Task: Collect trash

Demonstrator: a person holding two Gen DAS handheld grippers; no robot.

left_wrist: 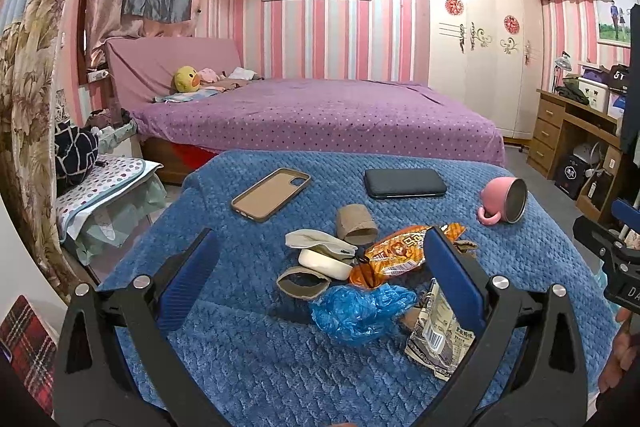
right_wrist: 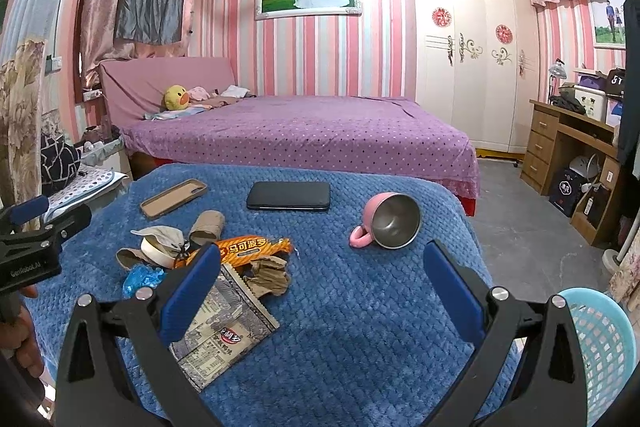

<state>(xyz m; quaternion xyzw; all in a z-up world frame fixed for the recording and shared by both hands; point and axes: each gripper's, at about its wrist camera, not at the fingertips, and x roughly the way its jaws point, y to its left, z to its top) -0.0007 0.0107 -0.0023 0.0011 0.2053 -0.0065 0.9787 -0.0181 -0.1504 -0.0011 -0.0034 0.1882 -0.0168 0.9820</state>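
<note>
Orange wrapper (left_wrist: 404, 251), blue plastic (left_wrist: 360, 311), cardboard tubes (left_wrist: 356, 225) clustered on blue blanket (left_wrist: 248, 347).

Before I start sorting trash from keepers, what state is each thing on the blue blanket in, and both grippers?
Left gripper: open, empty.
Right gripper: open, empty.
Pink mug: tipped on its side, empty.
Phone: lying flat.
Phone case: empty, open side up.
Orange wrapper: crumpled.
Blue plastic bag: scrunched.
Printed packet: flat, torn open.
Cardboard tube: squashed.
Laundry basket: upright beside the table.

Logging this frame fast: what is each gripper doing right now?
Left gripper: open, holding nothing, above the trash pile.
Right gripper: open, holding nothing, over the blue blanket.
</note>
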